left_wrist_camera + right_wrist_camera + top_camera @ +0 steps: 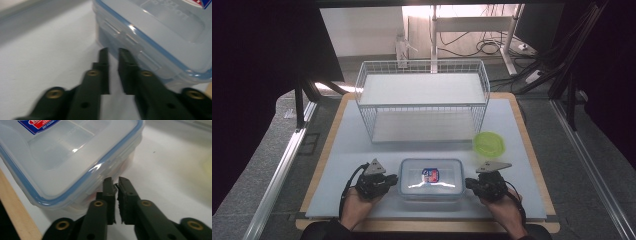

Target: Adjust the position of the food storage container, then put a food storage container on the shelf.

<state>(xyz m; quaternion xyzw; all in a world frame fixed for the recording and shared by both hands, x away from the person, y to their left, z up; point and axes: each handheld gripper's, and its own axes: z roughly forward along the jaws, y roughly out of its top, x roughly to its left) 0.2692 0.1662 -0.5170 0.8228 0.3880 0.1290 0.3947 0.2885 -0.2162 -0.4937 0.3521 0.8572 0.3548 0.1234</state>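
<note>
You had the box (430,179) at 6 o'clock on the counter (337,150), lid latched. Your left gripper (393,181) and right gripper (469,184) flanked its ends, fingers slightly apart, clamping nothing, probably placed for the end latches.

Floor: grey carpet (267,140) on both sides of the desk.
Wall: pale, lit (362,30), far beyond the fingers.
Cables: black tangle (482,47) under a white desk frame (472,25).
Rails: metal (277,175).
</note>
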